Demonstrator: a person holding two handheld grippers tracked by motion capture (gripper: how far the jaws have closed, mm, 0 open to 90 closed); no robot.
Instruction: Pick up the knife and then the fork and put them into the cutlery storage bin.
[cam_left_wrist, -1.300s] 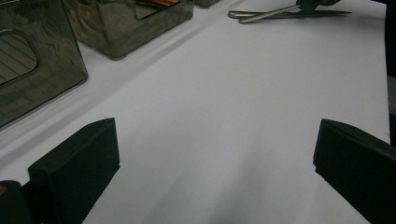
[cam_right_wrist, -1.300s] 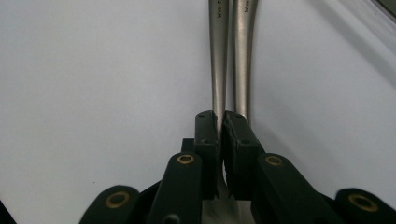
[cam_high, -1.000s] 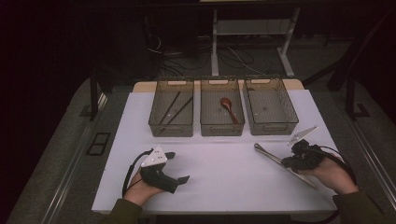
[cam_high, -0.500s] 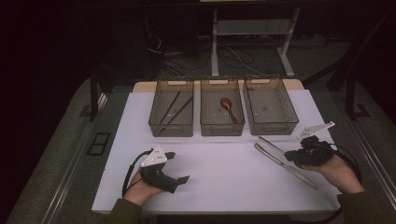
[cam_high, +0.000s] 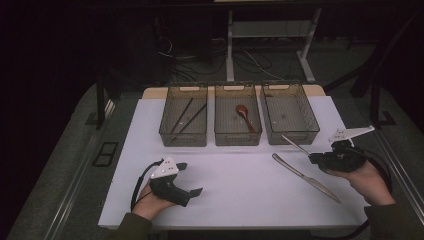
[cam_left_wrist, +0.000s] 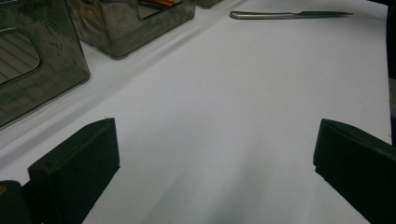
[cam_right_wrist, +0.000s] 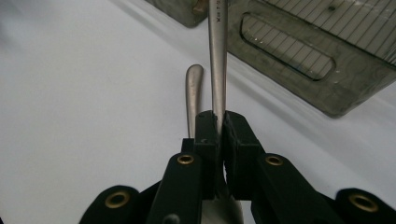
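Observation:
My right gripper (cam_high: 312, 158) (cam_right_wrist: 219, 126) is shut on a slim metal utensil (cam_high: 295, 145) (cam_right_wrist: 217, 56). Its handle sticks out toward the right-hand bin (cam_high: 292, 134), raised above the white table (cam_high: 235, 190). Just beneath it a table knife (cam_high: 306, 177) (cam_right_wrist: 193, 93) lies flat on the table, also seen far off as the knife (cam_left_wrist: 289, 15). My left gripper (cam_high: 191, 178) (cam_left_wrist: 215, 154) rests at the front left, open, with nothing but bare table between its pads.
Three smoky clear bins stand in a row at the back. The left bin (cam_high: 183, 137) holds dark chopsticks (cam_high: 186, 117). The middle bin (cam_high: 237, 137) holds a red spoon (cam_high: 243, 114). The right bin's slotted wall (cam_right_wrist: 289, 51) is close ahead of the held utensil.
My right hand has risen and drifted right with the utensil in its grip, lifting it off the table beside the knife. The left hand has stayed put.

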